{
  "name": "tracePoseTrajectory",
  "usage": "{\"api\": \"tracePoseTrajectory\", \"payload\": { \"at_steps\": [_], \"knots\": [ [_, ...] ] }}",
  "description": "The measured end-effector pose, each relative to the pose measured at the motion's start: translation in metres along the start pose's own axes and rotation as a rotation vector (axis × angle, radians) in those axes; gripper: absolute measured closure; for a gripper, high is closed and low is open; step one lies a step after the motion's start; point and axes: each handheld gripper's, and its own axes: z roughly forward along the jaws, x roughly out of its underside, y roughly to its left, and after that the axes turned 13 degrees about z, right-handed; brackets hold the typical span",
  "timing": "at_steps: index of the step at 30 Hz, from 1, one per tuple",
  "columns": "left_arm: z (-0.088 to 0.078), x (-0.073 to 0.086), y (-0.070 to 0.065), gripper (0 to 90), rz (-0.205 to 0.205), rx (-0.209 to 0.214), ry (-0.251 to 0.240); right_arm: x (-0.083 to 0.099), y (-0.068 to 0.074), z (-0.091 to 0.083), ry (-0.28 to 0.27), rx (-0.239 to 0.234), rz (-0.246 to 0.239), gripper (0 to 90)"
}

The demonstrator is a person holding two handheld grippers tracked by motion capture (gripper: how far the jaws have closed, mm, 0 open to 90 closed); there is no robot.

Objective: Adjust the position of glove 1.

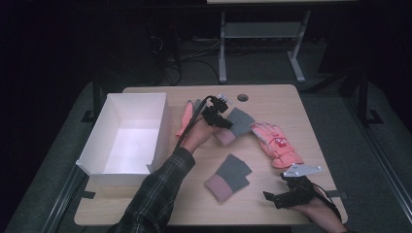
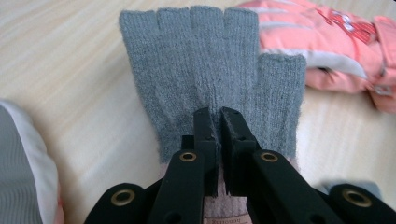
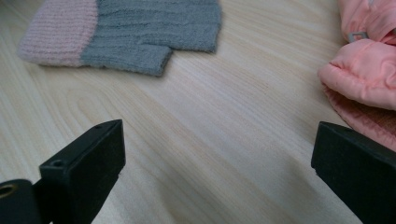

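A grey fingerless knit glove point(image 1: 239, 122) with a pink cuff lies at the middle back of the table. My left gripper point(image 1: 224, 121) is shut on it, pinching the knit just above the cuff. In the left gripper view the black jaws point(image 2: 218, 114) meet on a fold of the grey glove point(image 2: 205, 60). Its matching glove point(image 1: 228, 177) lies flat nearer the front, seen too in the right gripper view point(image 3: 140, 28). My right gripper point(image 1: 272, 198) rests open at the front right, and only bare wood shows between its jaws point(image 3: 219, 158).
A white open box point(image 1: 131, 145) stands at the table's left. A padded salmon-pink glove point(image 1: 277, 143) lies right of the held glove. Another pink and grey glove point(image 1: 186, 119) lies beside the box, behind the left hand. A cable hole point(image 1: 243, 97) is at the back edge.
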Motion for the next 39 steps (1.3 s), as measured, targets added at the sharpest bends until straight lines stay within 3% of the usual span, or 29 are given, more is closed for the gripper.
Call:
{"api": "tracePoseTrajectory", "payload": {
  "at_steps": [6, 9, 14, 26, 29, 39],
  "knots": [
    [-0.012, 0.012, -0.016, 85.7, -0.001, 0.027, -0.001, 0.000, 0.002, 0.003, 0.004, -0.020, 0.004, 3.3],
    [-0.019, 0.018, -0.024, 85.6, -0.010, 0.039, -0.024, 0.000, 0.002, 0.002, -0.003, -0.011, -0.001, 5.3],
    [-0.031, 0.024, -0.034, 85.6, -0.012, 0.040, -0.038, 0.000, 0.002, 0.002, -0.002, -0.006, 0.018, 5.3],
    [-0.064, 0.046, -0.064, 85.5, 0.001, 0.041, -0.058, 0.001, 0.003, 0.000, -0.018, 0.007, -0.005, 3.1],
    [-0.063, 0.049, -0.068, 85.5, -0.015, 0.051, -0.063, 0.001, 0.003, 0.000, -0.017, 0.011, -0.005, 3.1],
    [-0.068, 0.068, -0.089, 85.6, 0.002, 0.082, -0.029, 0.001, 0.004, 0.000, -0.022, 0.009, -0.011, 3.1]
  ]
}}
